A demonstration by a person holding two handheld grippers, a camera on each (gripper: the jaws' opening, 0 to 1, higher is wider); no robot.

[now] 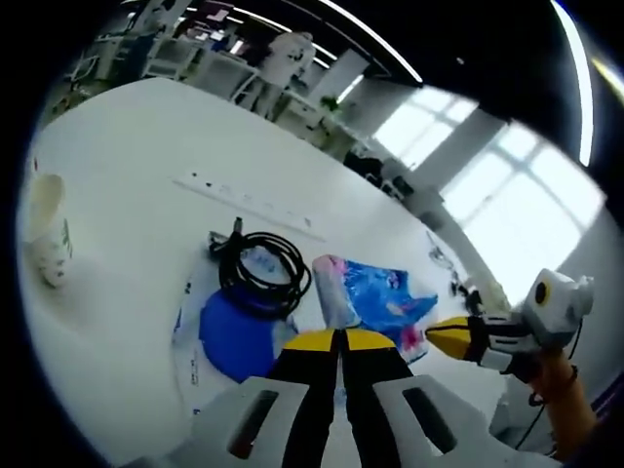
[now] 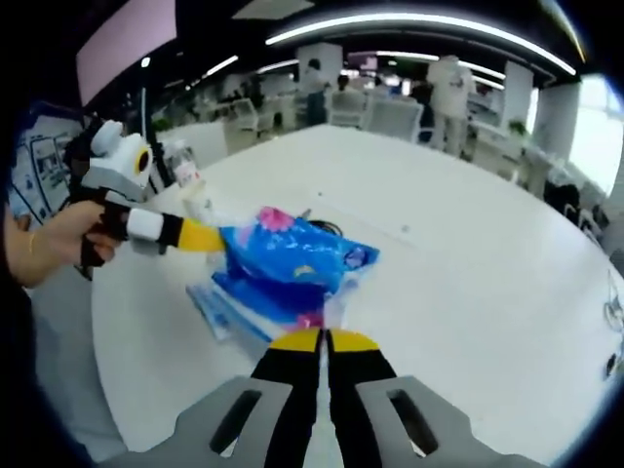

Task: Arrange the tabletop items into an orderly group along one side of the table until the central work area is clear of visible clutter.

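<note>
both claws are pressed together on nothing: the left claw [image 1: 338, 341] and right claw [image 2: 323, 340] hover by the blue packet [image 1: 375, 292] and coiled black cable [image 1: 261, 265] mid-tabletop [image 1: 127, 156]. a paper cup [image 1: 49, 234] stands upright near one tabletop edge.

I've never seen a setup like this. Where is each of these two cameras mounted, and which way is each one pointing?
Left gripper view: rides on the left gripper, jaws together, looking across the white table at a black cable coil, blue packet and paper cup; the right gripper enters from the right.
Right gripper view: rides on the right gripper, jaws together, facing the blue packet; the person's hand holds the left gripper.
Shared: the table, the blue packet, and each shows the other gripper.
</note>
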